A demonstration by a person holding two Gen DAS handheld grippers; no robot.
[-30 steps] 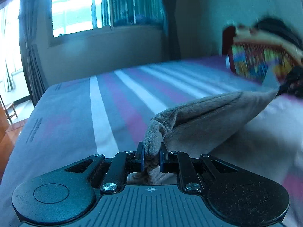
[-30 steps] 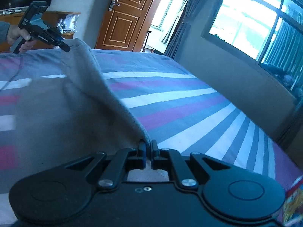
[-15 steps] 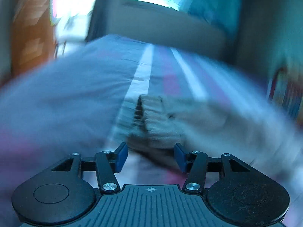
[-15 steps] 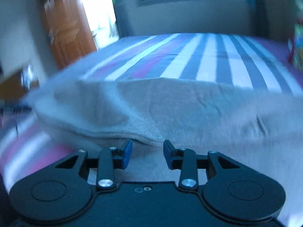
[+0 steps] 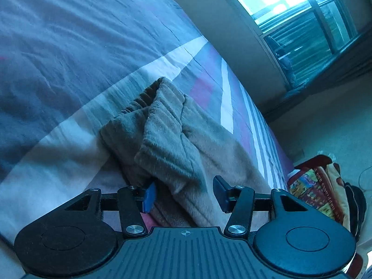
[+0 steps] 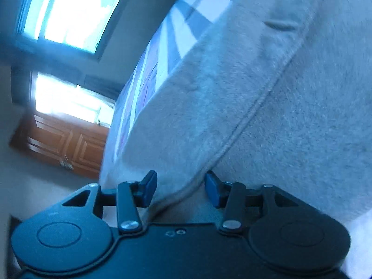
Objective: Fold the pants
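The beige fleece pants lie on the striped bed sheet, their gathered waistband end bunched just in front of my left gripper. That gripper is open, its blue pads on either side of a fold of the fabric without pinching it. In the right wrist view the pants fill most of the frame, with a seam running diagonally. My right gripper is open, its pads on either side of the seamed edge.
A colourful patterned pillow or bag and a dark item lie at the bed's right end. A window is in the far wall. A wooden door shows left of the bed.
Both grippers were shut on the pants one second ago and have opened, letting the fabric drop on the bed. Both cameras have tilted and moved close over the pants.
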